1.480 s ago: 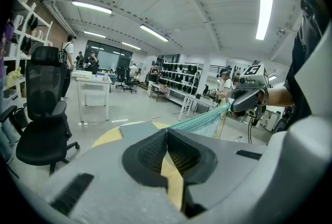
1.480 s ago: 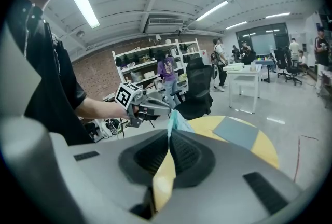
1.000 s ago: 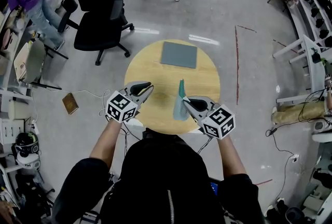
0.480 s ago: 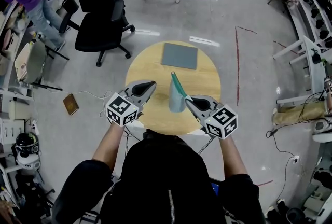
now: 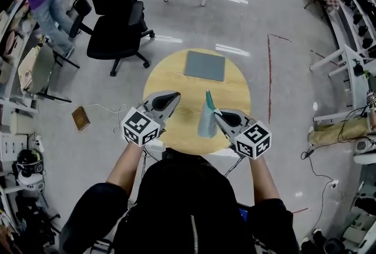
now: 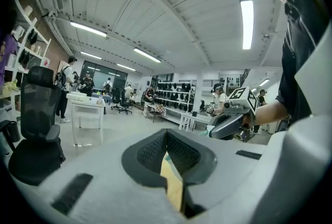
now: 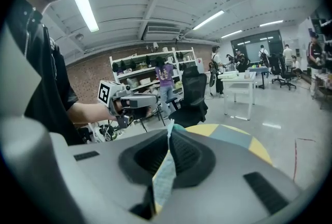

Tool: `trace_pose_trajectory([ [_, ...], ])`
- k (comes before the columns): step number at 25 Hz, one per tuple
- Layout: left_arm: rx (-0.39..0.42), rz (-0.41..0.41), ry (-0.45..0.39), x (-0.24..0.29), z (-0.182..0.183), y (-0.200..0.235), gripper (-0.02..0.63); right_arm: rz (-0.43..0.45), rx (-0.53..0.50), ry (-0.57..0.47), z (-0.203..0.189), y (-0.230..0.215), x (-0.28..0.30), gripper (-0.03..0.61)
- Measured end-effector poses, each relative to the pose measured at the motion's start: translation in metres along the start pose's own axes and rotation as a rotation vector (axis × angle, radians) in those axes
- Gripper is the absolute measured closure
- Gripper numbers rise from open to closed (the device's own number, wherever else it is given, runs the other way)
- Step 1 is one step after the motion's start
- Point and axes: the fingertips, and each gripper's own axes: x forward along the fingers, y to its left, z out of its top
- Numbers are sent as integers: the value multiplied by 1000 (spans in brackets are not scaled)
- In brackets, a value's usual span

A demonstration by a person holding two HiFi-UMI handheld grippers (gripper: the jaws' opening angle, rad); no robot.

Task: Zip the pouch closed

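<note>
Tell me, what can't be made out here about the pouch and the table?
- Zipper of the pouch: too small in the head view; in the right gripper view the right gripper, shut on the pouch, hides all but a thin edge.
- Zipped or not: cannot tell in any view.
- Near edge of the table: head view, hidden behind the person's head.

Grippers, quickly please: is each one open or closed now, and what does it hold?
Left gripper: closed, nothing between its jaws.
Right gripper: closed on the edge of the teal pouch.
</note>
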Motion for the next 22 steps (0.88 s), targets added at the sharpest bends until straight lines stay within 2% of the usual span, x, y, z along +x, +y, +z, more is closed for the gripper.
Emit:
trace_pose_trajectory([
  [22,0,41,17,-7,-4,6,614,-62,-60,-140,31,-1,-5,566],
])
